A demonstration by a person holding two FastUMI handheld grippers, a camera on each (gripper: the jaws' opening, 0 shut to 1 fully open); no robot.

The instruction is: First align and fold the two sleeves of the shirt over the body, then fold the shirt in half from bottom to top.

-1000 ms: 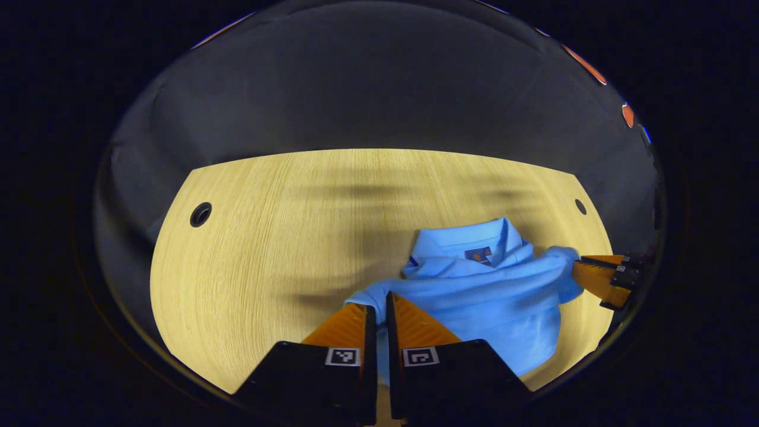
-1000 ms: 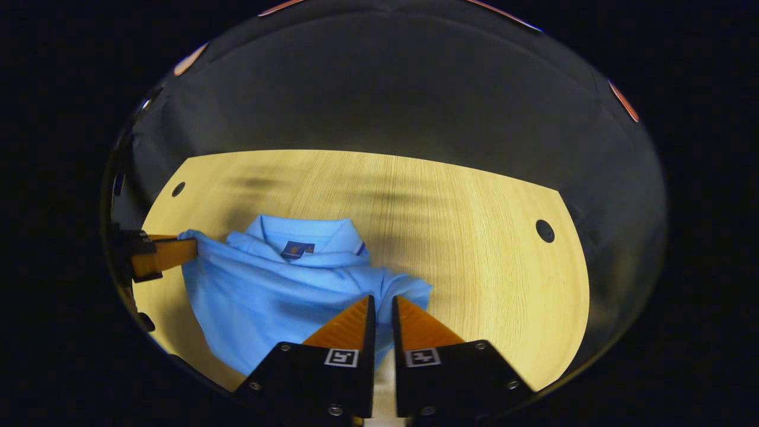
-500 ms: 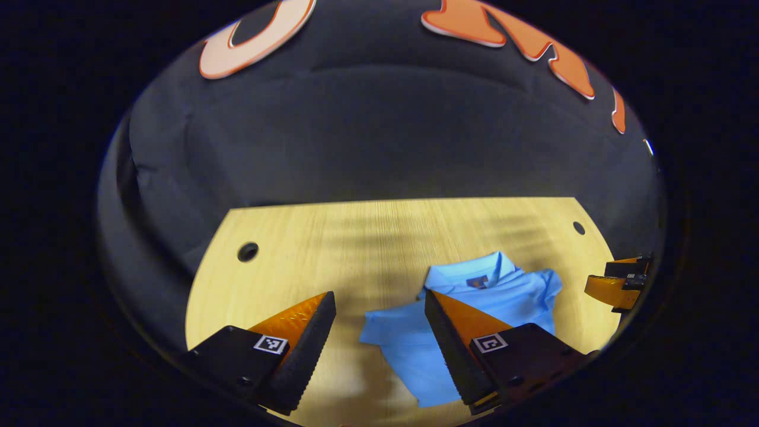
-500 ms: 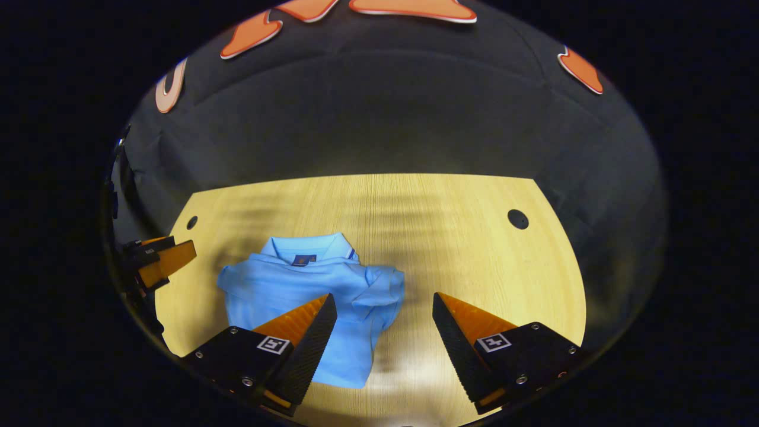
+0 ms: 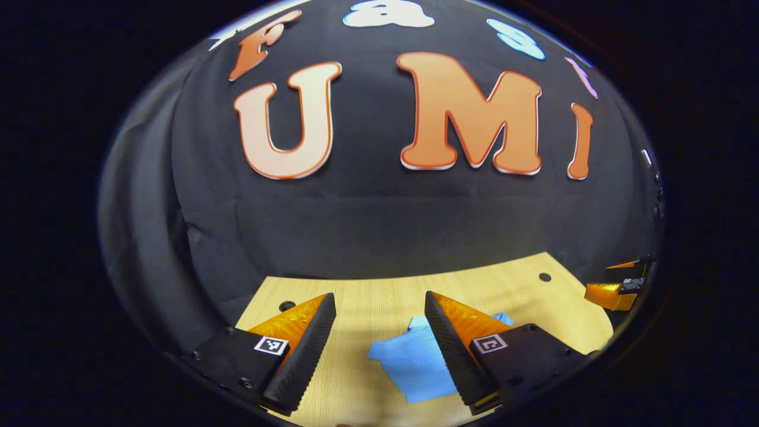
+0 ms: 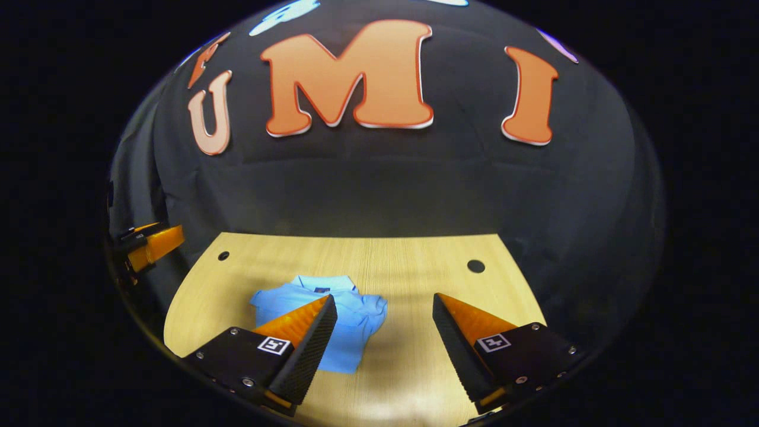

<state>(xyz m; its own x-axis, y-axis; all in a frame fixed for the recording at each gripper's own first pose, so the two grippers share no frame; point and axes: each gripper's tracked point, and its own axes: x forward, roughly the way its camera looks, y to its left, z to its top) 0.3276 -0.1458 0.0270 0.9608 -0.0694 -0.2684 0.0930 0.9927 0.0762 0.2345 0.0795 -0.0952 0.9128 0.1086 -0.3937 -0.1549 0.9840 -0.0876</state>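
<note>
I have my left gripper and my right gripper both spread wide and holding nothing, raised over the wooden table, on which the blue shirt lies folded, collar toward the black wall.

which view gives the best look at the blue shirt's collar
The right gripper view: the shirt lies on the table with its collar in plain sight beyond the open right claw. In the left gripper view, the shirt is largely covered by one finger, so little of the collar shows.
</note>
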